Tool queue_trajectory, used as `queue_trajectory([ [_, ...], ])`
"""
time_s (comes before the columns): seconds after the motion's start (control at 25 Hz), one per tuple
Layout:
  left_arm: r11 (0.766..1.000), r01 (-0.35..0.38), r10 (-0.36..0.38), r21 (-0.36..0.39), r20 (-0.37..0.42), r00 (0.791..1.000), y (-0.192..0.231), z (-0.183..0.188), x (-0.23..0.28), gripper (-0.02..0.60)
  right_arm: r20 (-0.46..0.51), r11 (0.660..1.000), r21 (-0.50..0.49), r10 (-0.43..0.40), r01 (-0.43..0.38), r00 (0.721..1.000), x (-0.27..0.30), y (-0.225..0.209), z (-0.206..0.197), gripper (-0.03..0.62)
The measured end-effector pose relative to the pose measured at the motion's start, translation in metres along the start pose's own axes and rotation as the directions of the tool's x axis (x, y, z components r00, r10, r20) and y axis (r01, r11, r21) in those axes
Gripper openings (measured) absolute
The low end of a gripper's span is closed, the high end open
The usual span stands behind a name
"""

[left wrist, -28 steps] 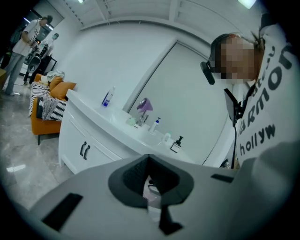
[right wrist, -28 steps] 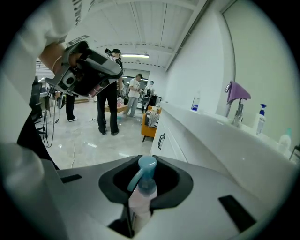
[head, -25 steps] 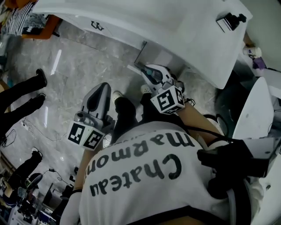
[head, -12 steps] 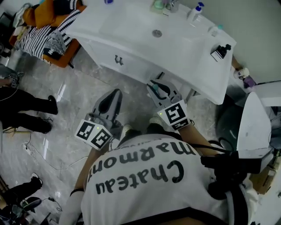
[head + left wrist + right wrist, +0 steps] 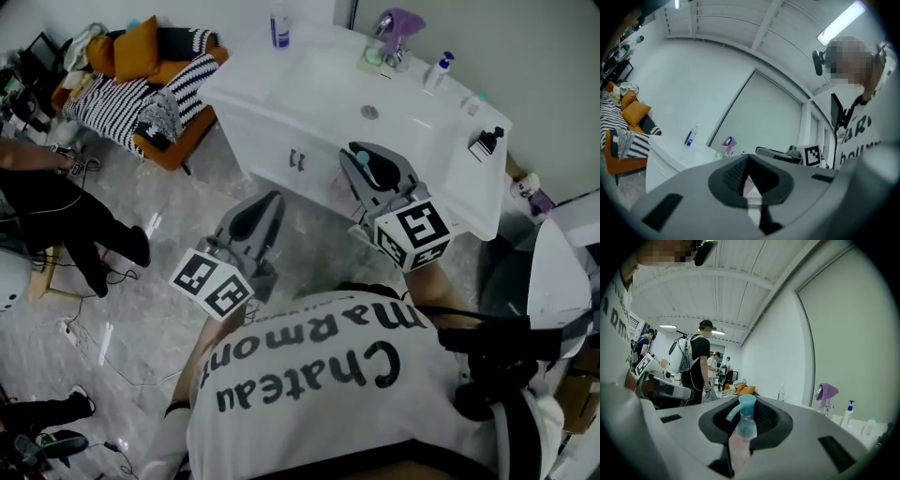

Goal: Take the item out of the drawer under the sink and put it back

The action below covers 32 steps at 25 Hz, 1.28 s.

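My right gripper (image 5: 362, 156) is shut on a small pump bottle (image 5: 367, 167) with a light blue top, held in front of the white sink vanity (image 5: 319, 84). In the right gripper view the bottle (image 5: 742, 427) stands upright between the jaws of that gripper (image 5: 745, 416), its pinkish body pinched and its blue pump head above them. The vanity's drawer front (image 5: 297, 159) with two dark handles looks closed. My left gripper (image 5: 272, 200) hangs to the left over the floor. In the left gripper view its jaws (image 5: 749, 159) meet at the tips with nothing between them.
On the counter stand a blue-and-white bottle (image 5: 279, 26), a purple item (image 5: 398, 23), a pump bottle (image 5: 437, 70) and a black object (image 5: 486, 141). An orange sofa with a striped blanket (image 5: 141, 89) is at the far left. A person in black (image 5: 66, 206) stands left. A white fixture (image 5: 558, 272) is at right.
The view has lifted from the floor below the vanity up to the whole sink top. Both grippers rose with it. The right gripper still holds the bottle.
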State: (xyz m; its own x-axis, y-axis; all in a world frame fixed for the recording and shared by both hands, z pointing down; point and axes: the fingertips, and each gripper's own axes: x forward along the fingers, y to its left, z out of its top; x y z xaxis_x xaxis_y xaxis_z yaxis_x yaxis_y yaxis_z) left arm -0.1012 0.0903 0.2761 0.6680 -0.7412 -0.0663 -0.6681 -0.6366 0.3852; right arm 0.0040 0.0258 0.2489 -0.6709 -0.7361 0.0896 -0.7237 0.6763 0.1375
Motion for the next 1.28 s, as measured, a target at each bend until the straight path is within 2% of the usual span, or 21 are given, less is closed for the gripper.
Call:
queue_trajectory([
  [0.16,1.0,-0.022,0.022,0.01,0.001,1.0,0.005,0.014,-0.006,0.008,0.024,1.0,-0.019,0.024,-0.024,0.999,0.007,0.012,0.017,0.069],
  [0.36,0.998,0.033,-0.033,0.05,-0.006,0.999,0.013,0.037,-0.01,0.008,0.042,0.999,-0.014,0.037,-0.036,0.998,0.026,0.026,0.035,0.069],
  [0.56,0.998,0.066,-0.066,-0.007,0.024,0.998,0.025,0.057,0.007,0.008,0.058,0.999,-0.013,0.038,-0.037,0.998,0.042,0.017,0.041,0.069],
  [0.84,0.99,0.079,-0.079,0.12,-0.006,0.997,0.04,0.063,0.037,0.008,0.077,1.0,-0.028,0.005,-0.003,0.997,0.068,-0.009,0.037,0.069],
  [0.92,0.987,0.085,-0.083,0.133,-0.02,0.996,0.049,0.066,0.05,0.008,0.081,1.0,-0.019,-0.005,0.007,0.997,0.077,-0.02,0.036,0.069],
  [1.12,0.988,0.107,-0.106,0.112,-0.014,0.994,0.073,0.083,0.09,0.008,0.096,0.999,-0.011,-0.03,0.031,0.995,0.104,-0.054,0.04,0.069],
  [1.28,0.992,0.119,-0.119,0.037,0.002,0.993,0.099,0.096,0.123,0.008,0.106,0.998,0.001,-0.059,0.06,0.993,0.13,-0.084,0.045,0.069],
])
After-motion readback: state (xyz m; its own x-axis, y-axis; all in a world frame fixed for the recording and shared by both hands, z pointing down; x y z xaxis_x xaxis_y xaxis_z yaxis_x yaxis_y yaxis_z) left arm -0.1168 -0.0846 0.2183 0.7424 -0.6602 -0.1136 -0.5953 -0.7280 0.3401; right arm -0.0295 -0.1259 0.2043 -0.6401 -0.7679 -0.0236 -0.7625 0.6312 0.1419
